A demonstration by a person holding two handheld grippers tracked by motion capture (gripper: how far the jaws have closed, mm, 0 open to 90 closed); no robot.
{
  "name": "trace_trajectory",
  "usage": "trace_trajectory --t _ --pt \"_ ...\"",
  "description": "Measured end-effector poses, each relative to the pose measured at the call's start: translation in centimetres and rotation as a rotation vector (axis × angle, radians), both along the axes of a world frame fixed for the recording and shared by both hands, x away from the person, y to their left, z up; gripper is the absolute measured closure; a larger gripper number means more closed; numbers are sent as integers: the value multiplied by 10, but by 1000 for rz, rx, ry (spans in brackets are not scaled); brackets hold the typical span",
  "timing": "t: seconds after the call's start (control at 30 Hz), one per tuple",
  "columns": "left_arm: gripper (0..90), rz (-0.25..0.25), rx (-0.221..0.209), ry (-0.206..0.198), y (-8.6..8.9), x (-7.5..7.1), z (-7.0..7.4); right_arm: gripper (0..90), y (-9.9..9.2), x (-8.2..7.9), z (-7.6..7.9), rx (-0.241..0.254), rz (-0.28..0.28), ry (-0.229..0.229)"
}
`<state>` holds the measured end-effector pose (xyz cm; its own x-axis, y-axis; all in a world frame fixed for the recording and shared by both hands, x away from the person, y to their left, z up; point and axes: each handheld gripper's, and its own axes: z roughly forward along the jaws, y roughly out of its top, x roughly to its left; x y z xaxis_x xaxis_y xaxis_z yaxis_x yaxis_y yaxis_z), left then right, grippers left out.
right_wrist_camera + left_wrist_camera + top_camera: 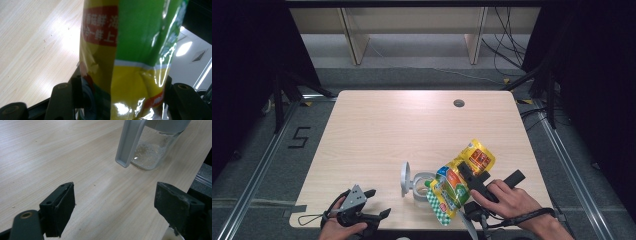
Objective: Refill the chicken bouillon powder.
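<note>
Here, one snack bag (460, 183) pinched by right tongs (464, 172), one jar (419, 186), left tongs (379, 203) spread.

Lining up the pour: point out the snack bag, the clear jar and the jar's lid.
snack bag (451, 192): high view, its green and yellow front.
clear jar (150, 155): left gripper view, its glass wall.
lid (405, 178): high view, the open grey flap.

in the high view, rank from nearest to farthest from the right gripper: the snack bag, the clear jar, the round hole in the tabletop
1. The snack bag, clamped between the jaws of the right gripper.
2. The clear jar, just left of the bag near the table's front edge, its grey lid flipped open.
3. The round hole, far back on the table.
</note>
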<state>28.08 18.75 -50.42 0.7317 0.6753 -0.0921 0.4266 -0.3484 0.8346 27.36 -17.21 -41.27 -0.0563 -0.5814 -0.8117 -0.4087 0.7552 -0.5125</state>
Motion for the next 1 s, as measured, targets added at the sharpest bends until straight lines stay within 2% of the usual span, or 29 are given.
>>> trace_trajectory --t 0.07,0.27,0.33,0.6,0.7,0.73,0.77,0.87,0.9,0.93,1.0 --pt "166 -2 -14 -1 0 0 0 462 0 0 0 1 0 3" --pt "166 0 -19 3 0 0 -1 463 1 3 0 1 0 8" --pt "166 -6 -6 4 0 1 -1 463 3 4 -2 -1 -2 9" --pt "166 -1 -19 3 0 0 -1 465 5 3 1 -11 8 -7" --pt "166 -9 -14 3 -1 1 -2 466 6 3 1 -12 8 -6" --pt "166 -9 -14 3 -1 1 -2 466 6 3 0 -12 8 7" --pt "166 0 -28 21 -3 0 -2 466 6 3 1 -11 9 6" --pt "166 -10 -16 -3 -2 1 -2 466 6 3 2 -14 14 -8" --pt "166 0 -32 20 -3 0 -2 466 6 3 2 -12 14 -10" --pt "166 -9 -8 15 -1 1 -1 466 6 3 2 -10 13 -8" --pt "166 -5 -11 5 0 1 -1 466 5 2 2 -18 10 4"
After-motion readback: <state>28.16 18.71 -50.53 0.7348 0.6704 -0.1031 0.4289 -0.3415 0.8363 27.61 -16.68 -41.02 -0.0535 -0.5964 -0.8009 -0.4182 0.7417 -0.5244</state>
